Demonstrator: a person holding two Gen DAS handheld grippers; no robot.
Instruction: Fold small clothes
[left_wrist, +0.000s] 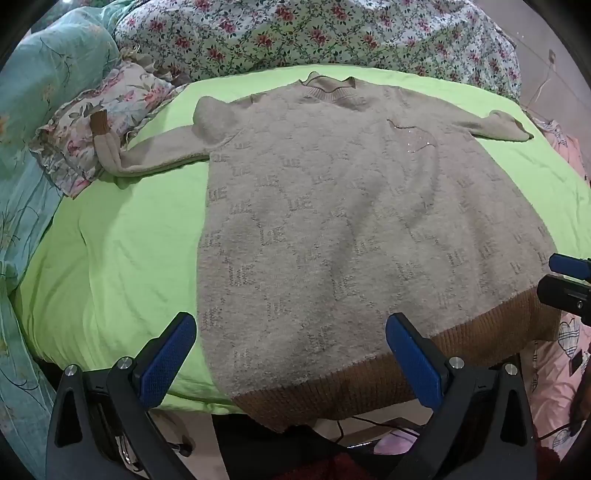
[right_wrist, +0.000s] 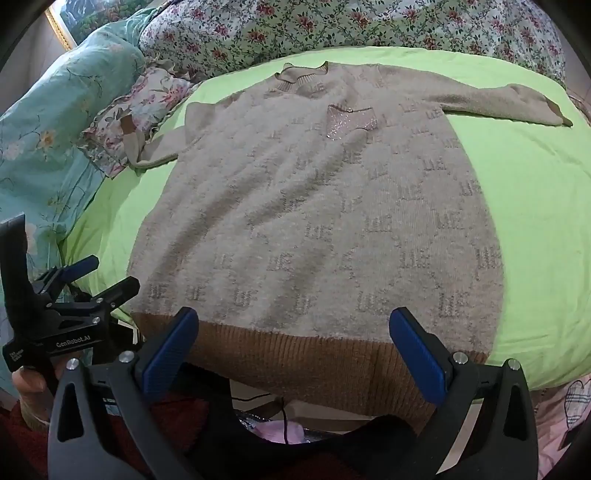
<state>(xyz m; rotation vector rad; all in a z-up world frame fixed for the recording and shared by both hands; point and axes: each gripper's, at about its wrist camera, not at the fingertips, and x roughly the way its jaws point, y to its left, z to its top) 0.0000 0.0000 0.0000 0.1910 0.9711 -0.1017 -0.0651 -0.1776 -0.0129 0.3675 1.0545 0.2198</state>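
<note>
A beige knitted sweater with a grey letter pattern and a brown ribbed hem lies flat, face up, on a lime green sheet. Its hem hangs over the near edge, its collar points away. Its left sleeve reaches onto a floral pillow; its right sleeve lies out on the sheet. My left gripper is open and empty above the hem's left part. My right gripper is open and empty above the hem. The sweater fills the right wrist view.
A floral pillow and a teal quilt lie at the left. A floral duvet is piled behind the sweater. Pink bedding lies at the right. The left gripper shows in the right wrist view, the right gripper in the left.
</note>
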